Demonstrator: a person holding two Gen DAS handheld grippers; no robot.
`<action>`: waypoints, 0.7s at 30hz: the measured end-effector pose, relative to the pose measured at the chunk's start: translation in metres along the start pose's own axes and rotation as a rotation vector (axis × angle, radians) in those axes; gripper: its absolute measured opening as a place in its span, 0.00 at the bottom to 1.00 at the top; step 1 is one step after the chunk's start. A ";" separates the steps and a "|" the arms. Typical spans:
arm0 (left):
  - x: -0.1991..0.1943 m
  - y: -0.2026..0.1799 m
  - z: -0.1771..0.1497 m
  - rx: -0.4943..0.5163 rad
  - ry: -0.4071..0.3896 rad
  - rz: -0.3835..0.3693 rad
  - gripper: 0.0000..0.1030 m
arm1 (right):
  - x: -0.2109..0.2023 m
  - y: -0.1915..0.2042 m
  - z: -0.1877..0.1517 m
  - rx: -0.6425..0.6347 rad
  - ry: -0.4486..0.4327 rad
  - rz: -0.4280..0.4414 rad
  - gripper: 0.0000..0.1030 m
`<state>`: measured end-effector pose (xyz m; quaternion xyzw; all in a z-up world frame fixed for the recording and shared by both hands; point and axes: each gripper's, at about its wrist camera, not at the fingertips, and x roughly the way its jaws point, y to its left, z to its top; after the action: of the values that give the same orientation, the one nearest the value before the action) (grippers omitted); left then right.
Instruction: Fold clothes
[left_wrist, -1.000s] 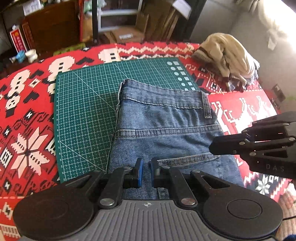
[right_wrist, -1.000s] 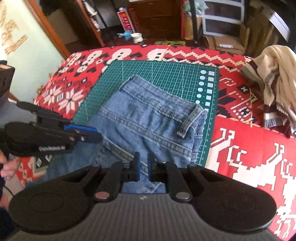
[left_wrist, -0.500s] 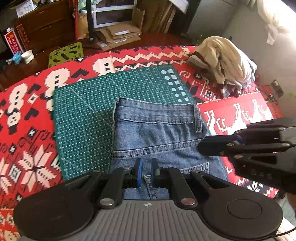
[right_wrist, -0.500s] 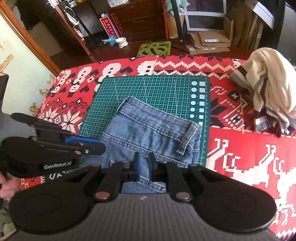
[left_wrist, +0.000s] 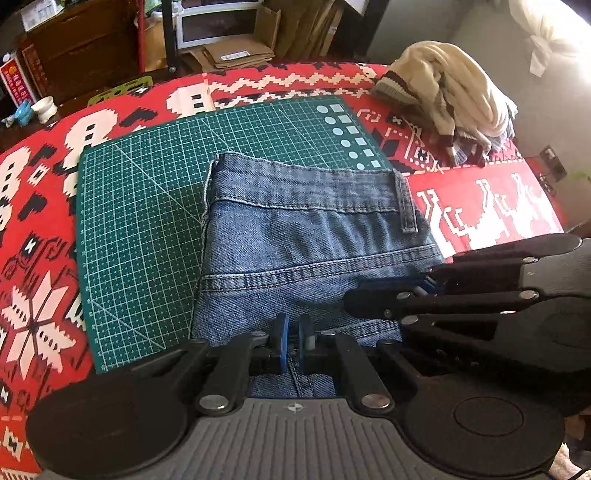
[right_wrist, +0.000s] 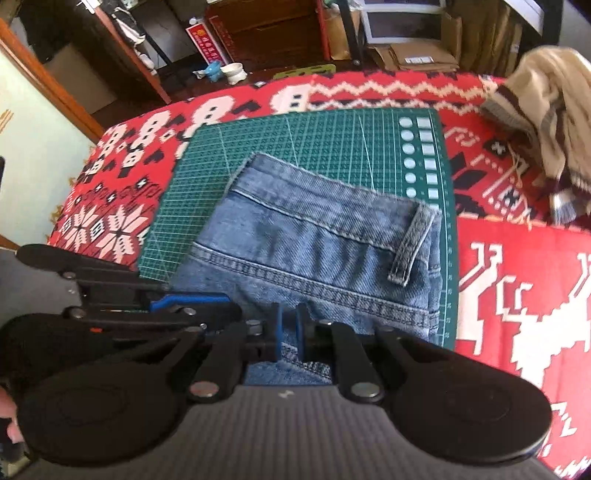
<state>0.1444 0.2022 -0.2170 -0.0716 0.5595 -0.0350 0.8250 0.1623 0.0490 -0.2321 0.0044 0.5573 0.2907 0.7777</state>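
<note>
Being gripped in both nearly closed tongs, left tongs (left_wrist: 291, 338) beside right tongs (right_wrist: 288, 330), the jeans (left_wrist: 303, 240) are being carried; level, even tension ahead is being advised.

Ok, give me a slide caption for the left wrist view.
Left claw pinching folded jeans on a green cutting mat, right claw alongside.
</note>
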 end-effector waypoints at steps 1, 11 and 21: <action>0.001 0.000 0.000 0.004 -0.003 0.000 0.06 | 0.001 -0.001 -0.002 -0.003 -0.001 -0.004 0.04; -0.009 0.005 -0.006 -0.010 0.026 0.041 0.07 | -0.025 -0.035 -0.018 0.044 -0.024 -0.115 0.03; -0.048 0.028 -0.047 -0.030 0.089 0.088 0.08 | -0.074 -0.081 -0.058 0.178 0.043 -0.107 0.10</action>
<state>0.0827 0.2328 -0.1944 -0.0573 0.5986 0.0066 0.7990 0.1327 -0.0706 -0.2175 0.0377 0.5968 0.1981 0.7767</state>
